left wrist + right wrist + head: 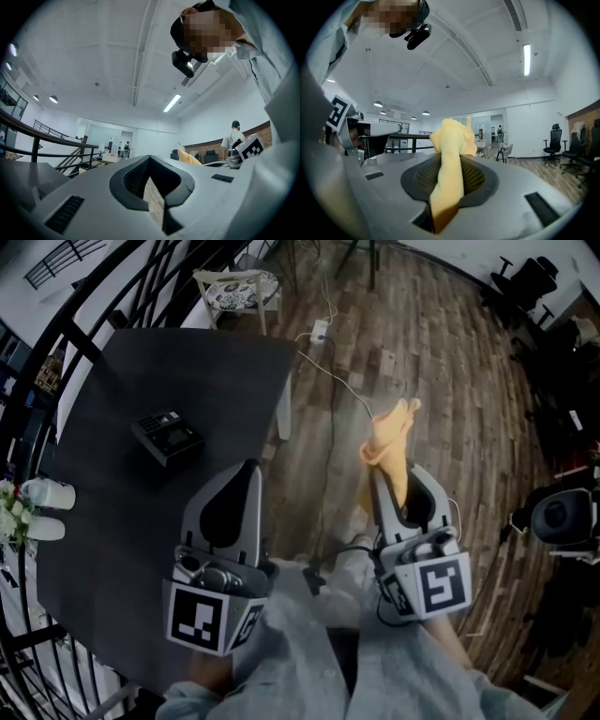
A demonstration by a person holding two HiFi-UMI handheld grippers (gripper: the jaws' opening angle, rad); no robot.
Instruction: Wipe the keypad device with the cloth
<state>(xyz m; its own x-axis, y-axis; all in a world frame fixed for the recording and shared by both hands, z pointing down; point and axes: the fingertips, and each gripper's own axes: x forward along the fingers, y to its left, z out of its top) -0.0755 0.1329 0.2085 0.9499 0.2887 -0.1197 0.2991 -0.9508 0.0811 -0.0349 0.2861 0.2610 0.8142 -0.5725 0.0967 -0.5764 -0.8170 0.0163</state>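
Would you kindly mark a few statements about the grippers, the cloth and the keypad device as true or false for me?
1. The right gripper is shut on the yellow cloth. True.
2. The cloth touches the keypad device. False: it is over the wooden floor, apart from the device.
3. The left gripper holds the keypad device. False: it holds nothing; the device lies on the dark table.
4. White cups sit near the table's left edge. True.

I see wood plank floor (pixel 450 381), dark table (pixel 187 381) at my left, white chair (pixel 239 287) beyond, black railing (pixel 35 149), ceiling strip light (pixel 527 58)
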